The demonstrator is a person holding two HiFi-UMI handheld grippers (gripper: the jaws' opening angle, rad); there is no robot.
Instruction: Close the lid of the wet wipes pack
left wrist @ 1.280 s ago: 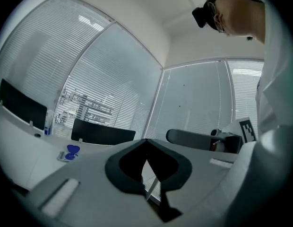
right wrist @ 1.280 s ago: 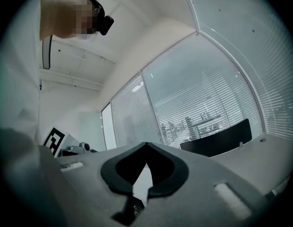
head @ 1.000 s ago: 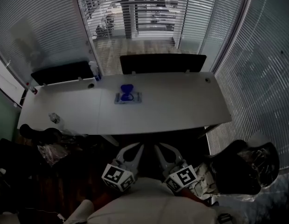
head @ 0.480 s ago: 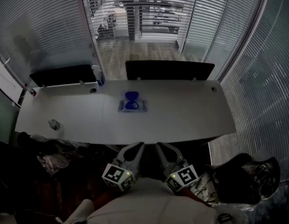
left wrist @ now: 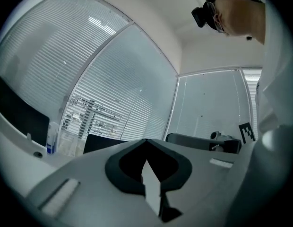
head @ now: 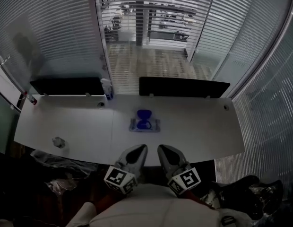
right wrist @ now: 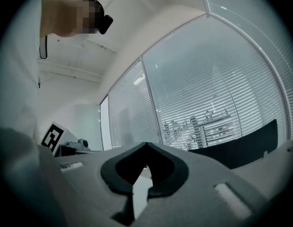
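The wet wipes pack (head: 144,123) lies flat at the middle of the long white table (head: 198,126), its blue lid standing open above its far edge. My left gripper (head: 141,148) and right gripper (head: 162,148) are held side by side at the table's near edge, well short of the pack and touching nothing. Both point level toward the pack. In the left gripper view the left gripper (left wrist: 146,141) has its jaws closed tip to tip with nothing between them. The right gripper (right wrist: 146,144) looks the same in its own view. The pack is hidden in both gripper views.
A spray bottle (head: 107,88) stands at the table's far edge, between two black panels (head: 183,86) (head: 68,85). A crumpled scrap (head: 58,142) lies near the front left. Bags lie on the floor at the left (head: 61,174) and right (head: 245,190). Glass walls with blinds surround the room.
The person has walked toward the table: table and pack have slid down and nearer in the head view. Both grippers stayed shut, side by side, and now reach the table's near edge.
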